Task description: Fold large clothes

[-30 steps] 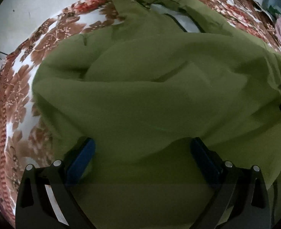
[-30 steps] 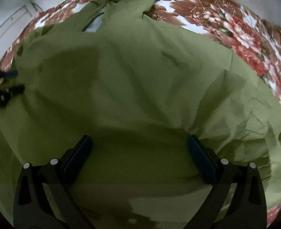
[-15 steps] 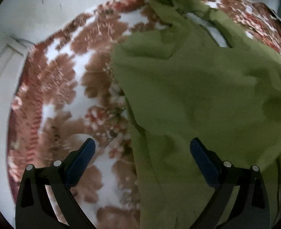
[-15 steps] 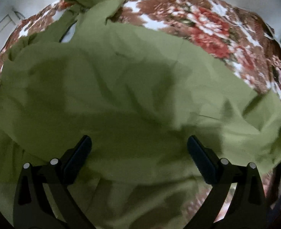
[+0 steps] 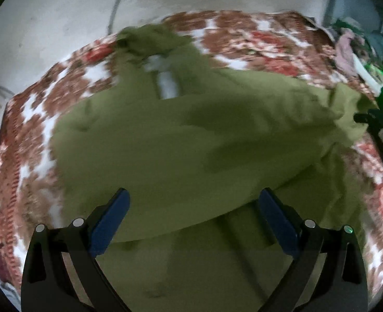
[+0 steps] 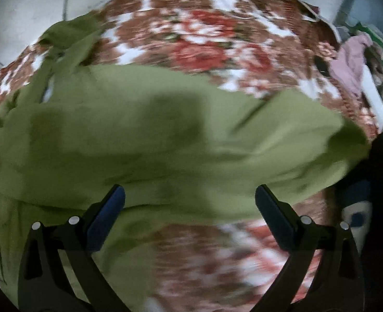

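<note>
green garment (image 5: 191, 135) bunched on floral bed (image 5: 30, 135) | left gripper (image 5: 194, 218) + right gripper (image 6: 190, 213) jaws wide, empty | risk: grabbing one layer drags fold crooked; views blurred

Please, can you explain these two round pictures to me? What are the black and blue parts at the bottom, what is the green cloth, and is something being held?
Each picture comes from a small fisheye camera on a hand-held gripper, one per hand, looking forward along its two fingers. The black arms with blue pads are those fingers: the left gripper and the right gripper. Both stand wide open and hold nothing. Below them a large olive-green garment lies spread, partly folded over itself, on a red, brown and white floral blanket. A pile of other clothes sits at the far right. Both pictures are blurred.
</note>
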A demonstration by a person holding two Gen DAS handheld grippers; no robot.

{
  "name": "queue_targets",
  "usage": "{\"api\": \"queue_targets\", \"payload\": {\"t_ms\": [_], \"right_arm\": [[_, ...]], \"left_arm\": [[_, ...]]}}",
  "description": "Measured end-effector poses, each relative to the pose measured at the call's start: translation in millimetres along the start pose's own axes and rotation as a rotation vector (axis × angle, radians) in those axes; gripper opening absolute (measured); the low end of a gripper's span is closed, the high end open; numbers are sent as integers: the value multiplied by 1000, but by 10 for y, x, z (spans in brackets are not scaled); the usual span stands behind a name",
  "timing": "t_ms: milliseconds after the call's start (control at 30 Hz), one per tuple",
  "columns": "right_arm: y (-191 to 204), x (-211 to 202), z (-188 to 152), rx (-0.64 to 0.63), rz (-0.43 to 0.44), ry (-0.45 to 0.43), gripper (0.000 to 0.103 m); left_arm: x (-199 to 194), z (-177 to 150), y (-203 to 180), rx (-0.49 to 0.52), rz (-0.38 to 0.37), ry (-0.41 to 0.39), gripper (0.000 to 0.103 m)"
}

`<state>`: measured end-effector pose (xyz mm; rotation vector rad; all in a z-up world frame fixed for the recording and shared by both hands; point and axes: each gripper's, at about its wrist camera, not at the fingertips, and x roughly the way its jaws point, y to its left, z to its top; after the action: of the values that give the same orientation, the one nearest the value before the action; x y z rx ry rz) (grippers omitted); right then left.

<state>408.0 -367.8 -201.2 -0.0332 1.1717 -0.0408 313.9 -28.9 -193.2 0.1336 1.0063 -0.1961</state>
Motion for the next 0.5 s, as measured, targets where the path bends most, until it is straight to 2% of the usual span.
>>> {"api": "queue_targets", "payload": {"t_ms": [100,333,467,500], "right_arm": [[-480,-126,196,-12,-33,-5,98],[-2033,-403,903,-8,-92,-15,98],[-2967,-229,1262,51,-10,87,98],[-3246,-128,1355,55,-17,124,98]], "left_arm": [[128,119,-443,-14,-25,1,98],[320,484,-1345,-57,-45,-10,98],[444,701,-1829,-34,-45,-1,98],[473,743,-1913,-29,-44,2,98]]}}
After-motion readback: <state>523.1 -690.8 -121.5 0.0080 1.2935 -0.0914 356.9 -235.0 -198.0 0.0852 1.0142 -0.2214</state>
